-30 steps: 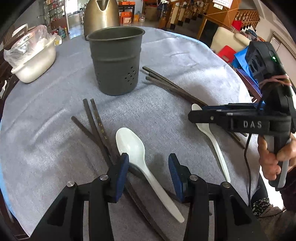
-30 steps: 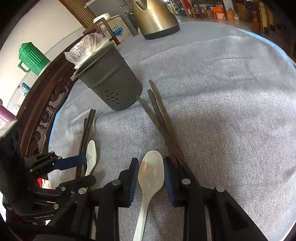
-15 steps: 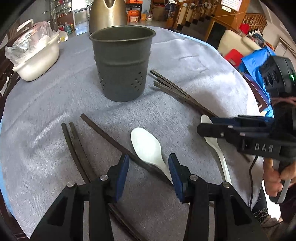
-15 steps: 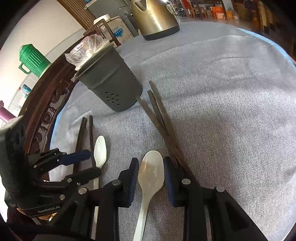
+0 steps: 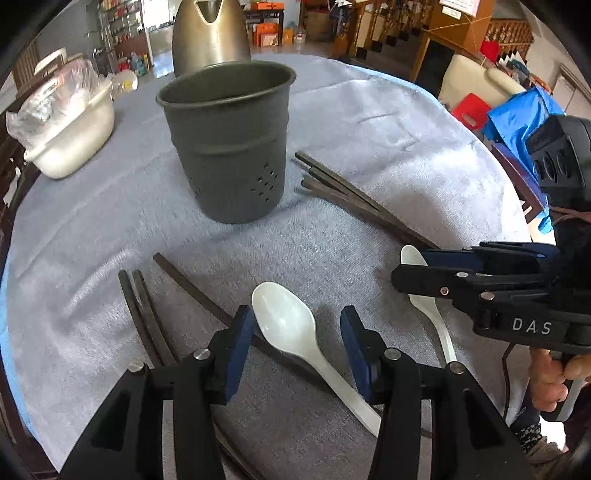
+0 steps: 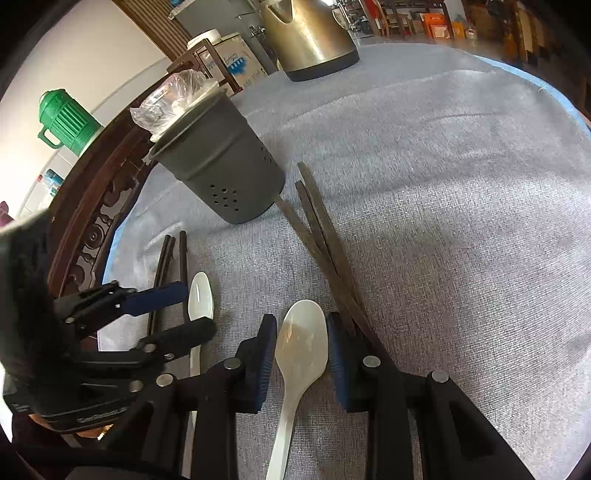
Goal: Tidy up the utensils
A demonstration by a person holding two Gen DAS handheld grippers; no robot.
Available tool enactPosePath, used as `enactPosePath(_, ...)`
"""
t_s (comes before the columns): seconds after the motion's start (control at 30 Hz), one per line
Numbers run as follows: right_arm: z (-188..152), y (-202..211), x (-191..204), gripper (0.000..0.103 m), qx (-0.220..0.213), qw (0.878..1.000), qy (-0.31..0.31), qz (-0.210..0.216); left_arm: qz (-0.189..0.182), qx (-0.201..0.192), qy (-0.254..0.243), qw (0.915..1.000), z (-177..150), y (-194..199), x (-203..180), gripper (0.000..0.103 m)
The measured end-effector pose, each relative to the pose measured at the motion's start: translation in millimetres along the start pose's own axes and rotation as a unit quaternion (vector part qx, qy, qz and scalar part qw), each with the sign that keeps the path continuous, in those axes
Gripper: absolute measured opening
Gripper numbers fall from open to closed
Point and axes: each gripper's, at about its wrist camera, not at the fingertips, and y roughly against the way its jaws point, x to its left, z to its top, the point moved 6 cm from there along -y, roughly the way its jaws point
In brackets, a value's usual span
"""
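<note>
Your left gripper (image 5: 297,334) has just been opening; its jaws straddle a white plastic spoon (image 5: 286,323) lying loose across dark wooden chopsticks (image 5: 192,291). Your right gripper (image 6: 301,349) stands narrow, a second white spoon (image 6: 303,339) between its pads without contact. Beyond, the grey perforated metal utensil holder (image 5: 229,147) stands upright on the grey tablecloth (image 5: 369,129).

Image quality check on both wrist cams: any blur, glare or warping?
Left wrist: heavy fisheye bending of the table edge, slight motion blur on the grey utensil holder, blown-out daylight at right. Right wrist: sharp, same barrel warp, glare on the kettle, dark vignette corners.
</note>
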Motion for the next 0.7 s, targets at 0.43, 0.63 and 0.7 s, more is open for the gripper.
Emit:
enactPosePath(0.43, 6, 2, 5, 0.029, -0.007, 1.000, 0.011, -0.009, -0.017, -0.027, -0.005, 0.9995, -3, 5, 4, 0.009)
enactPosePath(0.63, 21, 24, 9, 0.029, -0.055, 0.998, 0.007, 0.013, -0.037, -0.030, -0.029, 0.9985, -4, 18, 0, 0.010)
enactPosePath(0.7, 25, 30, 8, 0.029, -0.072, 0.997, 0.002, 0.014, -0.039, -0.027, -0.040, 0.9981, -5, 20, -7, 0.026)
